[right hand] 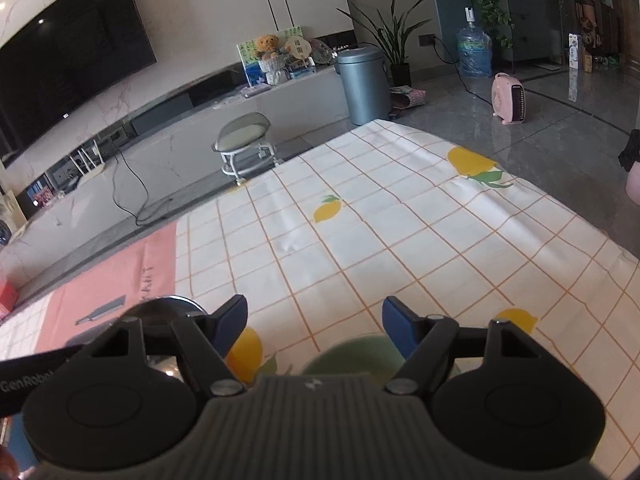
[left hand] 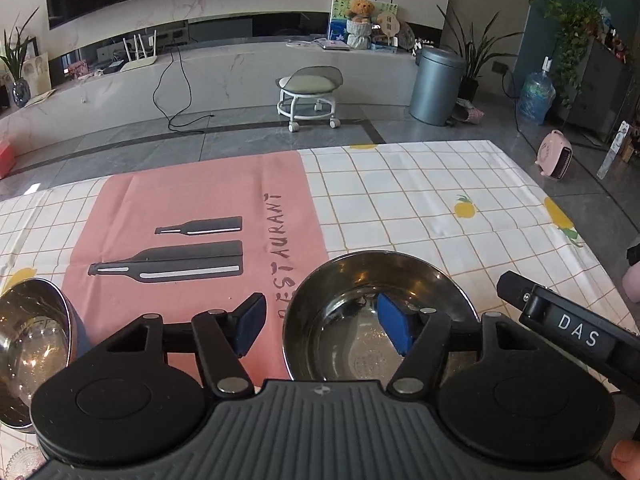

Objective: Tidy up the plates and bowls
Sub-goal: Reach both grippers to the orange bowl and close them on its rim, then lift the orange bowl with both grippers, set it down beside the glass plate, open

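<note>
In the left wrist view a steel bowl (left hand: 360, 304) sits on the table at the pink mat's right edge. My left gripper (left hand: 322, 326) is open; its right fingertip (left hand: 394, 328) hangs over the bowl's inside, its left fingertip (left hand: 250, 326) outside the rim. A second steel bowl (left hand: 32, 344) stands at the far left. In the right wrist view my right gripper (right hand: 314, 326) is open and empty above the checked cloth. A pale green dish (right hand: 352, 354) lies just under it, mostly hidden. The steel bowl (right hand: 160, 310) shows at its left.
A pink placemat (left hand: 192, 216) with bottle prints lies on the checked lemon tablecloth (left hand: 420, 208). The right gripper's body (left hand: 568, 328) reaches in at the right of the left view. A glass dish edge (left hand: 20, 460) shows bottom left. The table's far edge meets grey floor.
</note>
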The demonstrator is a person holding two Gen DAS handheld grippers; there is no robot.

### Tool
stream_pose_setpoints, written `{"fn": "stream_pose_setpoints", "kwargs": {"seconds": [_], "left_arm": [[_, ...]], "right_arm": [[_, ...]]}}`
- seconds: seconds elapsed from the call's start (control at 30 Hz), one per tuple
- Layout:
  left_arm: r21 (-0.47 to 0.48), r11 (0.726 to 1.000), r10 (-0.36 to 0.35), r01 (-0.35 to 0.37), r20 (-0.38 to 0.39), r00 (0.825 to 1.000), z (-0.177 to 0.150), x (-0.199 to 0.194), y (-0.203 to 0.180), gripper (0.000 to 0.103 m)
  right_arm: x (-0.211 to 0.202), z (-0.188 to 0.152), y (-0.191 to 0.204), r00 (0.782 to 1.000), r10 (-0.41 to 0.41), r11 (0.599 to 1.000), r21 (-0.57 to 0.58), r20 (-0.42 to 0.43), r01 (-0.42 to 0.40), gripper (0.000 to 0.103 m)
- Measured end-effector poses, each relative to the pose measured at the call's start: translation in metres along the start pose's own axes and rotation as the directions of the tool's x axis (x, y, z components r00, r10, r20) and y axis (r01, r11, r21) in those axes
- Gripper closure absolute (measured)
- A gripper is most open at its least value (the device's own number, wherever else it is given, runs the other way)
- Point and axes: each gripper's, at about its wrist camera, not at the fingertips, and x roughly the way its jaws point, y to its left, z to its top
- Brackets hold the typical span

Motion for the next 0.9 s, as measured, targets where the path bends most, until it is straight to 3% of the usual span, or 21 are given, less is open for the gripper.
{"fn": "stream_pose_setpoints", "kwargs": {"seconds": [0.13, 0.23, 0.3, 0.43, 0.53, 0.57, 0.67, 0.8, 0.9], "left_arm": [[0.020, 0.999, 0.049, -0.049, -0.026, 0.998, -0.001, 0.009, 0.002, 0.027], [0.002, 0.998, 0.063, -0.063, -0.045, 0.997, -0.003, 0.015, 0.008, 0.027], [-0.020, 0.999, 0.046, -0.048, -0.063, 0.997, -0.005, 0.018, 0.012, 0.031], [-0.050, 0.998, 0.033, -0.038, -0.097, 0.995, -0.009, 0.025, 0.018, 0.050], [-0.061, 0.997, 0.034, -0.044, -0.145, 0.989, -0.013, 0.032, 0.018, 0.085], [-0.065, 0.998, 0.012, -0.023, -0.165, 0.986, -0.016, 0.034, 0.017, 0.087], [-0.066, 0.997, 0.024, -0.035, -0.160, 0.987, -0.018, 0.032, 0.015, 0.088], [-0.138, 0.990, -0.006, -0.018, -0.171, 0.985, -0.015, 0.025, 0.022, 0.093], [-0.116, 0.993, 0.007, -0.024, -0.144, 0.989, -0.013, 0.011, 0.020, 0.093]], "right_arm": [[-0.003, 0.000, 0.010, 0.997, 0.071, 0.997, -0.034, 0.005, -0.071, 0.029], [0.003, -0.005, 0.019, 0.994, 0.104, 0.992, -0.063, -0.030, -0.105, 0.038], [0.008, -0.009, 0.023, 0.992, 0.110, 0.991, -0.070, -0.057, -0.114, 0.052], [0.020, -0.016, 0.029, 0.986, 0.113, 0.989, -0.083, -0.119, -0.123, 0.064], [0.026, -0.023, 0.035, 0.979, 0.125, 0.985, -0.100, -0.159, -0.142, 0.076], [0.027, -0.026, 0.037, 0.977, 0.133, 0.983, -0.103, -0.169, -0.152, 0.085], [0.027, -0.031, 0.042, 0.979, 0.119, 0.980, -0.139, -0.167, -0.143, 0.091], [0.025, -0.030, 0.039, 0.981, 0.108, 0.982, -0.135, -0.160, -0.130, 0.093], [0.018, -0.026, 0.038, 0.980, 0.134, 0.981, -0.118, -0.145, -0.152, 0.093]]}}
